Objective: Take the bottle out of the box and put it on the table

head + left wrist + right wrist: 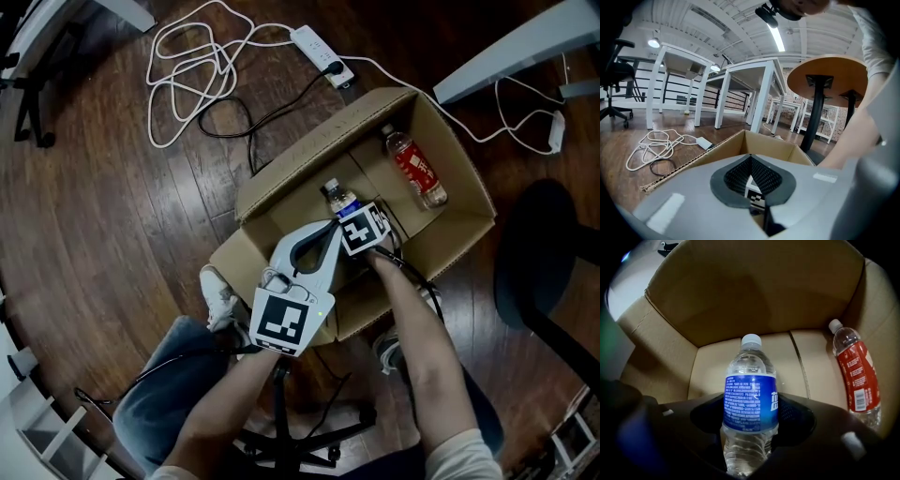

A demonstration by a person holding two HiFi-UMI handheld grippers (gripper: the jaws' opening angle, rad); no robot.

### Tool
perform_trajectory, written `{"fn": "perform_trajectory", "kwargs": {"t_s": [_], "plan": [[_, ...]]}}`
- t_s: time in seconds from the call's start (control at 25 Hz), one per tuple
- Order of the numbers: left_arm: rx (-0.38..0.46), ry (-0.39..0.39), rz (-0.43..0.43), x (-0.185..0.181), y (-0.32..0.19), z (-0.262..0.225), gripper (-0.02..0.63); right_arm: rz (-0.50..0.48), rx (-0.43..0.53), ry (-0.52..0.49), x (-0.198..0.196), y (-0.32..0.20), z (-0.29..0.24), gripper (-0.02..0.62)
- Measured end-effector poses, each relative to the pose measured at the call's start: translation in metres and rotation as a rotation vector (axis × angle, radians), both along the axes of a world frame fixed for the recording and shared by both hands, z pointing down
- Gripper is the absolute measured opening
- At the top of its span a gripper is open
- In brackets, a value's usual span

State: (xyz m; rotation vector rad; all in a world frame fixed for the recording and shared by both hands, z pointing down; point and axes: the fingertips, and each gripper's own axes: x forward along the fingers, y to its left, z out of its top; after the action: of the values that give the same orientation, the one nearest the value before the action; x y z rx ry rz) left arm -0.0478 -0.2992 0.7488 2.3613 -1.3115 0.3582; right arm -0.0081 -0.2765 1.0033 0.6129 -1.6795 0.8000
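Straddling the clear, ribbed, blue-labelled bottle (750,394), your right gripper (750,420) stands spread. Your left gripper (333,230), at seven o'clock from it, is pressed together.

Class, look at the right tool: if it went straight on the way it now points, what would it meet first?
The blue-label bottle, already lying between its jaws; just behind it, probably the box floor.
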Motion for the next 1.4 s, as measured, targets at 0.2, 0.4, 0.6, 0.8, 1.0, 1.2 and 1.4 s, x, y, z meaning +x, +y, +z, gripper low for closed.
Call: {"fn": "perform_trajectory", "kwargs": {"t_s": [0.2,0.4,0.6,0.8,1.0,1.2,1.4], "plan": [[0.003,-0.023,-0.001,-0.005,0.003,0.002,0.000,0.090,0.105,-0.102,-0.004,-0.014,-0.027,0.285],[0.022,-0.032,0.015,0.001,0.004,-0.014,0.000,0.127,0.197,-0.153,-0.001,-0.033,-0.069,0.285],[0.059,-0.030,0.037,0.007,0.007,-0.046,0.000,0.137,0.279,-0.178,0.000,-0.048,-0.121,0.285],[0.123,-0.051,0.071,0.010,0.003,-0.083,0.000,0.138,0.361,-0.213,0.000,-0.057,-0.176,0.285],[0.219,-0.068,0.078,0.004,-0.012,-0.136,0.000,0.133,0.450,-0.271,-0.008,-0.069,-0.239,0.287],[0.298,-0.069,0.071,0.000,-0.012,-0.189,0.000,0.129,0.541,-0.323,-0.014,-0.075,-0.310,0.287],[0.362,-0.073,0.064,-0.006,-0.002,-0.243,0.000,0.104,0.635,-0.354,-0.022,-0.075,-0.383,0.288]]}}
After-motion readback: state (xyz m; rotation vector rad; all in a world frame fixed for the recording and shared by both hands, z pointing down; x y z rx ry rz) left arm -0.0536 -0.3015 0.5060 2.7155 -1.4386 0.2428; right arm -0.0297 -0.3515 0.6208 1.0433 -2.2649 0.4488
